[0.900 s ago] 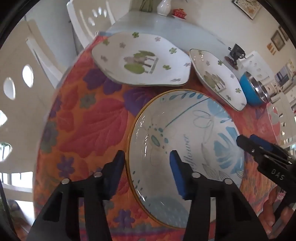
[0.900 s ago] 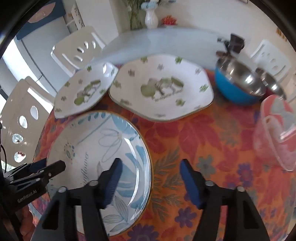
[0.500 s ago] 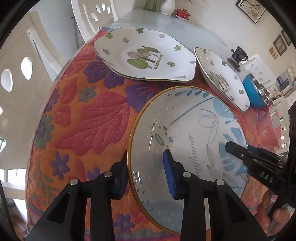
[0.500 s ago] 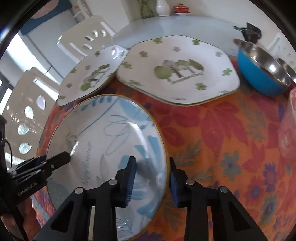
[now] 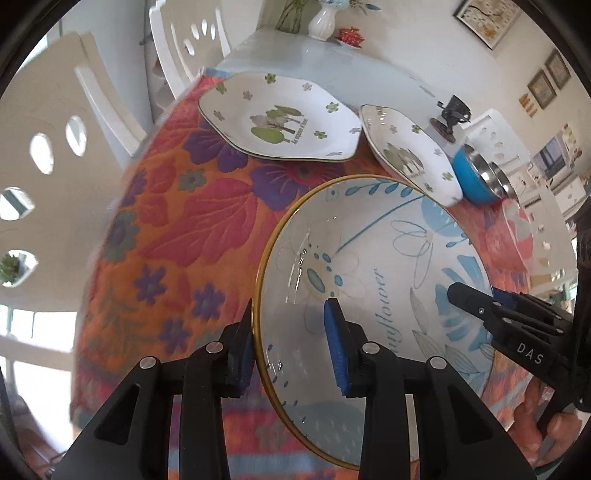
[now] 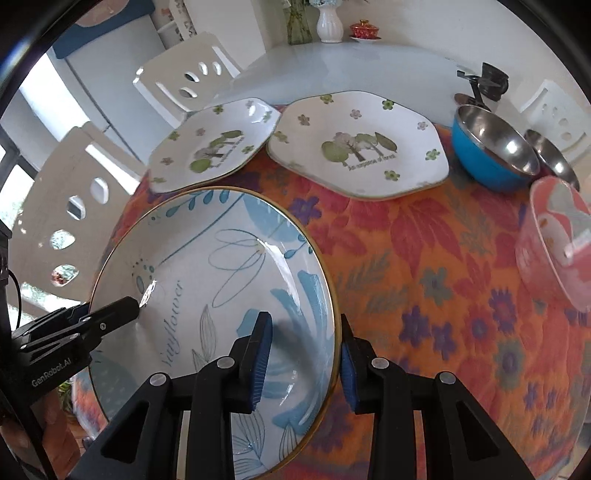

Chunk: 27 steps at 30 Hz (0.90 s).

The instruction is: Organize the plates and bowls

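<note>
A large white bowl with blue flowers and a gold rim [image 5: 369, 251] [image 6: 221, 251] is held between both grippers above the flowered tablecloth. My left gripper [image 5: 290, 332] is shut on its left rim, one pad inside and one outside. On the opposite rim my right gripper [image 6: 304, 332] is shut the same way. Each wrist view shows the other gripper across the bowl: the right gripper [image 5: 476, 299] and the left gripper [image 6: 118, 310]. Behind the bowl lie two white plates with tree pictures, one [image 6: 214, 147] [image 5: 280, 118] beside the other [image 6: 358, 147] [image 5: 406, 155].
A blue steel-lined bowl [image 6: 491, 151] and a smaller steel bowl [image 6: 550, 155] stand at the back right. A pink see-through bowl [image 6: 557, 240] sits at the right edge. White chairs [image 6: 184, 85] ring the table; a vase [image 6: 328, 22] stands far back.
Both pairs of jaws have closed from wide open onto the bowl's rim. The bowl now looks lifted a little off the cloth, and both views have tilted up.
</note>
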Tool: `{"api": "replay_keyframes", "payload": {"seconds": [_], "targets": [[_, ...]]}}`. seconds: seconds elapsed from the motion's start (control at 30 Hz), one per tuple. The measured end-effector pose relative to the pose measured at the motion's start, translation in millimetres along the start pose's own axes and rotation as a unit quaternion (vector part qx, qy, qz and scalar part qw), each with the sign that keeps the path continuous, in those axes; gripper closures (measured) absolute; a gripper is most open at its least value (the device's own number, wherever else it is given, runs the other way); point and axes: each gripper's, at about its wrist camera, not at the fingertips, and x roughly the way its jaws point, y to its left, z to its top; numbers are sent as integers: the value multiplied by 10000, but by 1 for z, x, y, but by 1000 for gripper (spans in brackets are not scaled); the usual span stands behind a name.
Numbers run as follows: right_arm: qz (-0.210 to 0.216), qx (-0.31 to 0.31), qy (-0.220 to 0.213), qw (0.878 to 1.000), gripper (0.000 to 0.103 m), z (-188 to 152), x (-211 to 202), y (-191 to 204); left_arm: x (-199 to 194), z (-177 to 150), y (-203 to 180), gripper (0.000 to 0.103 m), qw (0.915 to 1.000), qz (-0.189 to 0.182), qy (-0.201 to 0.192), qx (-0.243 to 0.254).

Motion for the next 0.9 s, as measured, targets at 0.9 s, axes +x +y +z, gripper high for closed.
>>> {"api": "replay_keyframes", "payload": {"seconds": [0.9], "targets": [[-70, 61, -878, 9961, 49, -19, -95, -28, -91, 4, -11, 59, 9876, 600, -1353, -514]]}}
